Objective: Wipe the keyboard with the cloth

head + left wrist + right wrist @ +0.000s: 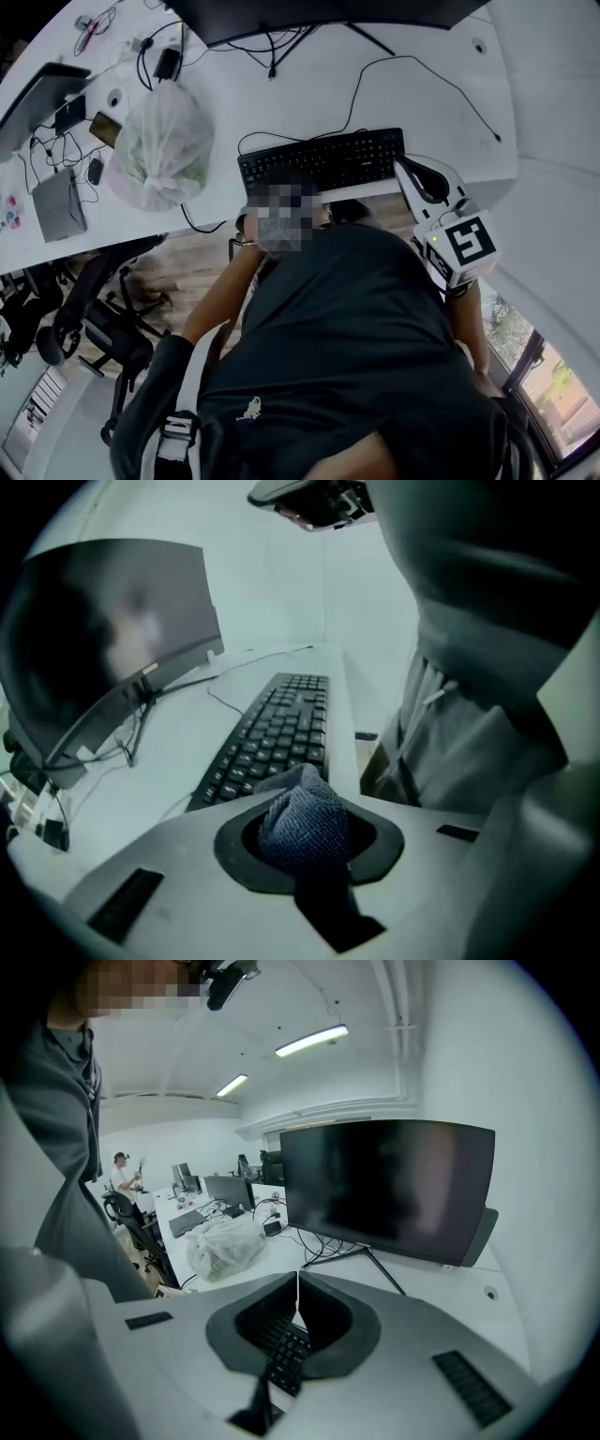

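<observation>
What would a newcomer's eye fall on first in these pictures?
First, the blue-grey cloth bunched between the jaws of the left tool, close to the black keyboard on the white desk. Then the large dark monitor behind the keyboard and the bulging pale plastic bag further left on the desk. The right tool is shut and empty by the keyboard's right end.
</observation>
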Motion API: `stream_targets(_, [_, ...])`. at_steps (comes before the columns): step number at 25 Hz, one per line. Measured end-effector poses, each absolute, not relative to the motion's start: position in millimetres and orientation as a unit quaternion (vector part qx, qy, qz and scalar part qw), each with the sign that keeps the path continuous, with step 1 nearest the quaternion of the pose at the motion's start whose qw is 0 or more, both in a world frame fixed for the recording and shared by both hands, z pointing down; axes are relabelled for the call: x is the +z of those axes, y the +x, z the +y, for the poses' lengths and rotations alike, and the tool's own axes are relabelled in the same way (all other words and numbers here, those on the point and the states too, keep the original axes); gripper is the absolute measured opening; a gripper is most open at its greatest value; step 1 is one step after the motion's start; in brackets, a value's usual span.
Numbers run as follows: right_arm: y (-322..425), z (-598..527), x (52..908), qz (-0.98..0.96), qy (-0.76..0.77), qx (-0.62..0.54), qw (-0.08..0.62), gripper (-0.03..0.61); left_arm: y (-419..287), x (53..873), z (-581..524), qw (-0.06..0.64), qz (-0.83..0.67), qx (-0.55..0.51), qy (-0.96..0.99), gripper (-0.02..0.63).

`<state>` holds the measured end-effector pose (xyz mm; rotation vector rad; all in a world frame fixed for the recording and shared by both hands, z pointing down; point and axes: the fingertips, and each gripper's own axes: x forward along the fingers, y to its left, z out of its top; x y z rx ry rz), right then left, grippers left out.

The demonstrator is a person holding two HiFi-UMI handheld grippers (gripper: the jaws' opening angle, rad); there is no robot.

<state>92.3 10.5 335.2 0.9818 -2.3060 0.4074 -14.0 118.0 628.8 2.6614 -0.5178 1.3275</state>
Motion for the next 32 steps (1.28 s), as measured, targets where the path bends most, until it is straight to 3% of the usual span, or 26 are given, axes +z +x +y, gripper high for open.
stream_targets(3, [89.7, 8.6, 336.3, -0.869, 0.365, 0.153, 0.297, 0.009, -22.8, 610.9, 55.7, 0.029, -0.23, 0.416, 0.879, 0.063])
stream_targets(6, [78.4, 9.3, 337.1, -0.882, 0.347, 0.137, 0.288, 0.009, -37.1, 618.1, 15.2, 0.074, -0.252, 0.423, 0.867, 0.063])
stream_targets(14, [101.0, 5.1, 346.6, -0.865, 0.368, 0.166, 0.298, 0.011, -0.1, 634.4, 108.9, 0.09, -0.139, 0.442, 0.882, 0.06])
stream_targets(18, [94.9, -0.6, 349.9, -0.869, 0.357, 0.166, 0.299, 0.011, -0.2, 619.6, 55.0, 0.038, -0.176, 0.428, 0.885, 0.06])
stream_targets(21, [84.2, -1.1, 351.9, -0.876, 0.344, 0.162, 0.297, 0.009, -3.4, 615.0, 15.3, 0.065, -0.223, 0.415, 0.88, 0.06])
stream_targets(25, [83.7, -3.6, 352.8, -0.876, 0.342, 0.165, 0.298, 0.011, 11.6, 633.4, 57.3, 0.055, -0.197, 0.431, 0.879, 0.059])
stream_targets(29, [98.3, -12.7, 354.6, -0.865, 0.361, 0.172, 0.303, 0.009, 27.7, 632.8, 109.9, 0.093, -0.107, 0.43, 0.892, 0.059])
stream_targets(32, [97.6, -16.9, 352.6, -0.869, 0.358, 0.163, 0.3, 0.011, 27.5, 631.3, 102.9, 0.061, -0.091, 0.433, 0.895, 0.06])
